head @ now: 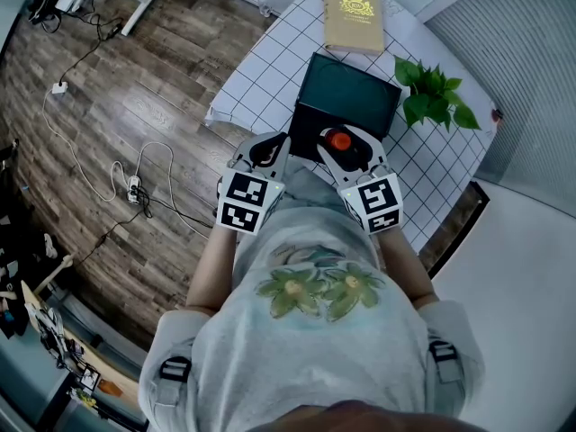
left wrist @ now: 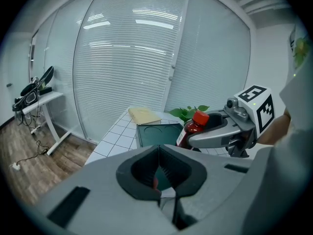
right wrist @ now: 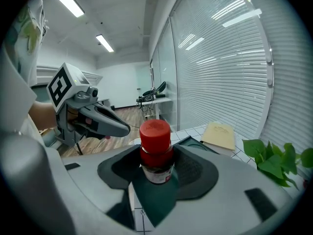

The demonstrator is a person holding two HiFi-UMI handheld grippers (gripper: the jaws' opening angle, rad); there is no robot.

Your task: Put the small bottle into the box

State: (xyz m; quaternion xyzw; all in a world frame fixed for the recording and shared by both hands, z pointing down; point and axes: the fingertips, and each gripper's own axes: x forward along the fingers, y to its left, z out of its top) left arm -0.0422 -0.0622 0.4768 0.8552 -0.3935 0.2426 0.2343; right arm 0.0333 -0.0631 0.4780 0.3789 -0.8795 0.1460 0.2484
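Status: right gripper (right wrist: 156, 153) is pinching the small dark-brown bottle with red screw cap and white label (right wrist: 155, 131). Its jaws clamp the bottle body from both sides, the bottle stands upright and the cap sticks up above the pads.

In the head view the bottle (head: 338, 139) sits centre frame, over the near edge of the open dark-green rectangular box (head: 346, 93). No view shows whether its base touches the box; the gripper body hides it.

Left gripper (left wrist: 159, 148) has its jaws pressed together at the tips with nothing held. A sliver of the green box shows through the gap behind the pads. In the head view the left gripper (head: 277, 147) sits just left of the box's near-left corner, beside the right one but apart from it.

The box lies on the white worktop with a dark grid pattern (head: 270, 70), upper centre of the head view. A flat tan book-like item with a gold emblem (head: 354, 18) lies on the worktop beyond the box, at top centre. A green leafy plant (head: 432, 93) is just right of the box.

Brown wood-plank floor (head: 117, 106) fills the left half of the head view, with a white cable and power strip (head: 135, 187) lying on it.
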